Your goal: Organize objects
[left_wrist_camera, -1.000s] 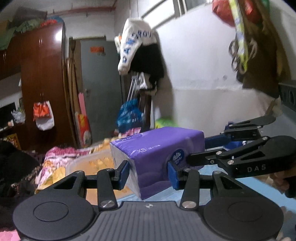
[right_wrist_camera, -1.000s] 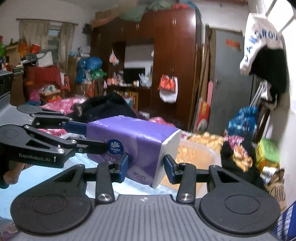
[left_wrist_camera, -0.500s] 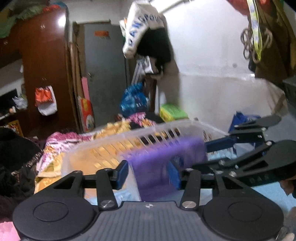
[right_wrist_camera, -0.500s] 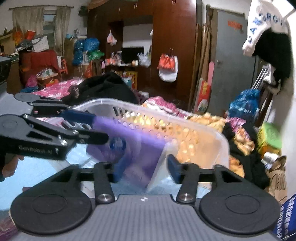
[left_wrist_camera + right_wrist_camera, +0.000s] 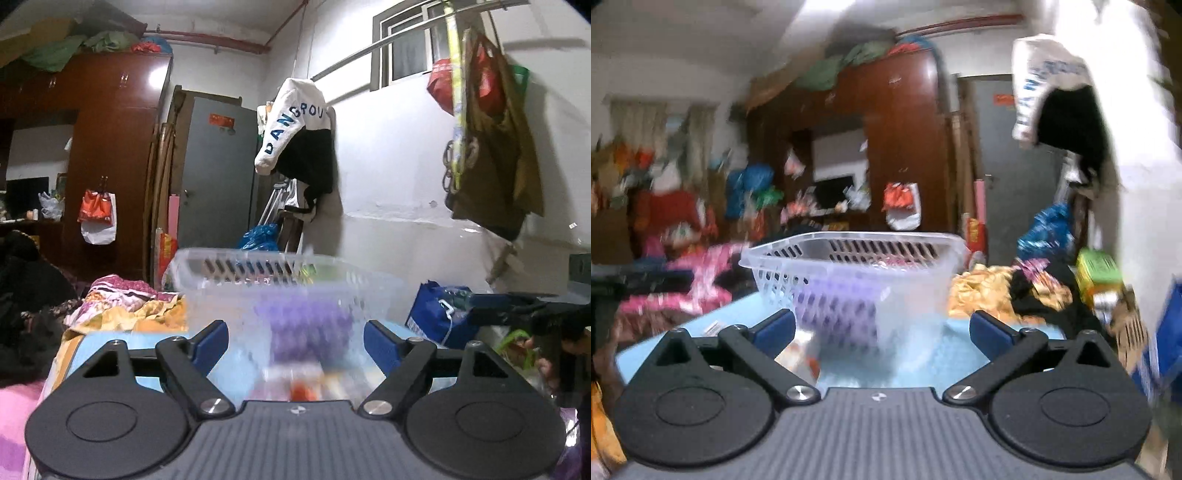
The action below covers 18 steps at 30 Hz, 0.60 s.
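A purple tissue pack (image 5: 308,325) lies inside a clear slotted plastic basket (image 5: 236,291) on the light blue table; it shows through the basket wall in the right wrist view (image 5: 834,310) too. The basket (image 5: 886,295) stands just ahead of both grippers. My left gripper (image 5: 295,341) is open and empty, jaws wide apart in front of the basket. My right gripper (image 5: 882,330) is open and empty as well. Both views are blurred. The right gripper shows dimly at the right edge of the left wrist view (image 5: 532,310).
A small red and white packet (image 5: 801,354) lies on the blue table (image 5: 960,350) by the basket. A blue bag (image 5: 439,314) stands to the right. Heaped clothes (image 5: 122,302) lie beyond the table; a wardrobe (image 5: 905,147) and white wall (image 5: 399,166) are behind.
Both grippers held the purple tissue pack together, lowered it into the basket, then opened and drew back. The pack now rests in the basket.
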Each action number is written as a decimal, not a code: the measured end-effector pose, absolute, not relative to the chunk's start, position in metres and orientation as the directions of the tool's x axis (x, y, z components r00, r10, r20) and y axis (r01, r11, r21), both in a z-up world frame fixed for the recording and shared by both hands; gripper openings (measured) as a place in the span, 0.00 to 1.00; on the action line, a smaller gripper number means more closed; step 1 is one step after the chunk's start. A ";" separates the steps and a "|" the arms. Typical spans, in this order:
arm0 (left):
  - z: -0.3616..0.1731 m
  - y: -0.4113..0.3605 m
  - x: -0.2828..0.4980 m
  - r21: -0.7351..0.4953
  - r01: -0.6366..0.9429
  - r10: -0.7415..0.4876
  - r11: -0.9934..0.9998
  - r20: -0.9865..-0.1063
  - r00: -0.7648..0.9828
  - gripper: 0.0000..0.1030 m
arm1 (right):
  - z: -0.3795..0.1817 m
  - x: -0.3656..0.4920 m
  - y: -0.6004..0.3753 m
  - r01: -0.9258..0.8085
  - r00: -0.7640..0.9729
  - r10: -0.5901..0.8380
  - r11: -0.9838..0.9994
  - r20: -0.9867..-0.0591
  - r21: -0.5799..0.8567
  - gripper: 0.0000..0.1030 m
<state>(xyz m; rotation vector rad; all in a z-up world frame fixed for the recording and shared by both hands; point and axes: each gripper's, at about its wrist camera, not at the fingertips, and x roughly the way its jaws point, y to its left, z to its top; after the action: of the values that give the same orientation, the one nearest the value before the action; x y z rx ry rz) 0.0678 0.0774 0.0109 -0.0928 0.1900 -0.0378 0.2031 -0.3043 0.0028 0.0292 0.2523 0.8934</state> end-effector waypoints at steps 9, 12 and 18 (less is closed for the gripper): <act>-0.021 0.042 0.033 -0.078 0.025 -0.038 0.997 -0.180 0.983 0.81 | -0.024 0.188 -0.329 -0.731 0.625 0.768 0.638 -0.139 0.243 1.00; -0.019 0.019 0.026 -0.050 0.051 -0.058 0.997 -0.152 0.987 0.81 | -0.024 0.190 -0.326 -0.738 0.613 0.776 0.630 -0.149 0.242 1.00; -0.025 -0.030 0.034 -0.017 0.075 -0.077 0.997 -0.163 0.984 0.81 | -0.037 0.182 -0.336 -0.720 0.644 0.749 0.662 -0.156 0.208 1.00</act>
<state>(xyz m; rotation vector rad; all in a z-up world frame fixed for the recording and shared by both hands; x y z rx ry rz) 0.0342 -0.0300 -0.0252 -0.0106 0.1639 -0.0765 0.1818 -0.3362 -0.0367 0.1310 0.2373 0.8392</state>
